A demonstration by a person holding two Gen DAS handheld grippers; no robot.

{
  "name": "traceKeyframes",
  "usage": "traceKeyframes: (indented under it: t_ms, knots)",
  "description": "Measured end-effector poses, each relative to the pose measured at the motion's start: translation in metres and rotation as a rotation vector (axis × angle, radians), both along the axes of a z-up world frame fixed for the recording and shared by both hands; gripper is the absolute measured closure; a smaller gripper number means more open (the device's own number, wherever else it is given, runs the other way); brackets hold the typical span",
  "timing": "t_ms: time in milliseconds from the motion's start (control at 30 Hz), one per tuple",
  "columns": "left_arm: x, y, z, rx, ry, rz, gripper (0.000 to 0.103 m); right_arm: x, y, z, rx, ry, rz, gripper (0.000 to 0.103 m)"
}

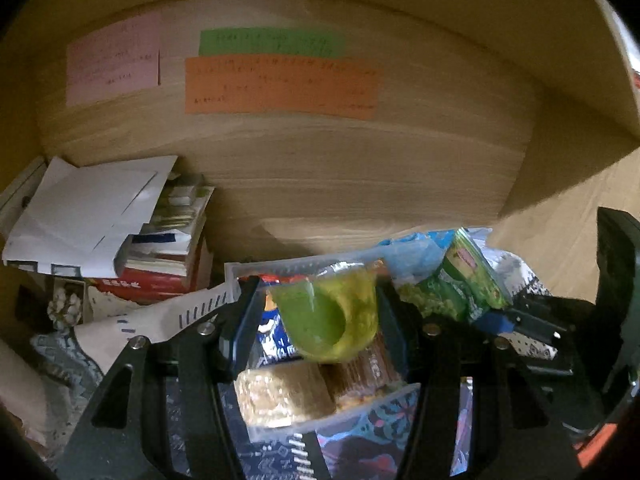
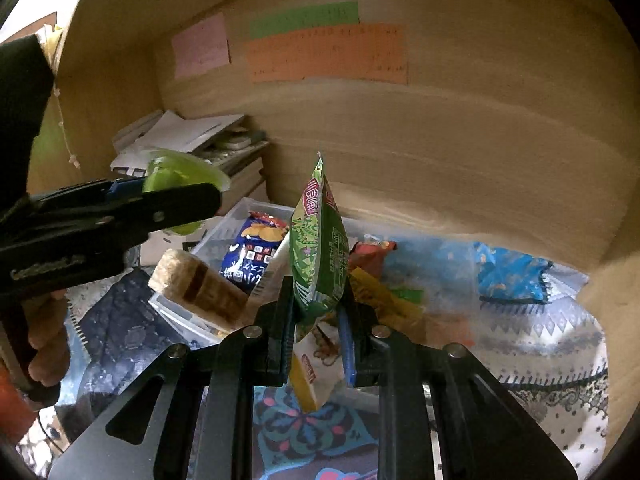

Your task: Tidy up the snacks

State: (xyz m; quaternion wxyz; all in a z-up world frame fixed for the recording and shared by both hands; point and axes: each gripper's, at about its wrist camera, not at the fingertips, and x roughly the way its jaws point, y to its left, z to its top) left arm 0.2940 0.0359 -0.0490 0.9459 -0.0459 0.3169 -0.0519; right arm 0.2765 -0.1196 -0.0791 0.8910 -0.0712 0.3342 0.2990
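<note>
My left gripper [image 1: 320,304] is shut on a green jelly cup [image 1: 328,316] and holds it above a clear plastic bin [image 1: 280,266]. In the bin lie a rice cracker bar [image 1: 280,396], a blue packet [image 1: 274,340] and a brown biscuit pack [image 1: 368,368]. My right gripper [image 2: 316,308] is shut on the lower part of an upright green snack packet [image 2: 320,248]. In the right wrist view the left gripper [image 2: 192,200] with the jelly cup [image 2: 180,174] hangs to the left, over the bin [image 2: 240,216]. The green packet [image 1: 468,280] also shows at the right of the left wrist view.
Loose packets lie on a patterned cloth [image 2: 540,344]: a blue bag [image 2: 508,276] and orange and yellow ones [image 2: 380,284]. A stack of books and papers [image 1: 120,220] stands at the back left. Coloured notes [image 1: 280,84] hang on the wooden back wall.
</note>
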Motion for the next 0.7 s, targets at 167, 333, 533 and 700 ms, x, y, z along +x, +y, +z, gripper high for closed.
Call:
traceKeyframes:
  t_ms: [167,333,533,700]
  knots:
    - [0.003,-0.003,0.0,0.016,-0.021,-0.003,0.047,0.003,0.001,-0.002,-0.006,0.003,-0.003,0.084]
    - [-0.006,-0.006,0.005,0.034,-0.042,-0.002,0.044,0.0,0.0,0.001,-0.026,-0.014,-0.021,0.062]
    - [-0.034,-0.001,0.018,0.006,-0.097,0.003,0.044,-0.023,-0.01,0.018,-0.008,-0.084,-0.043,0.053]
    - [-0.075,-0.003,0.038,0.021,-0.184,0.015,0.044,-0.055,-0.023,0.047,0.049,-0.153,-0.064,0.053]
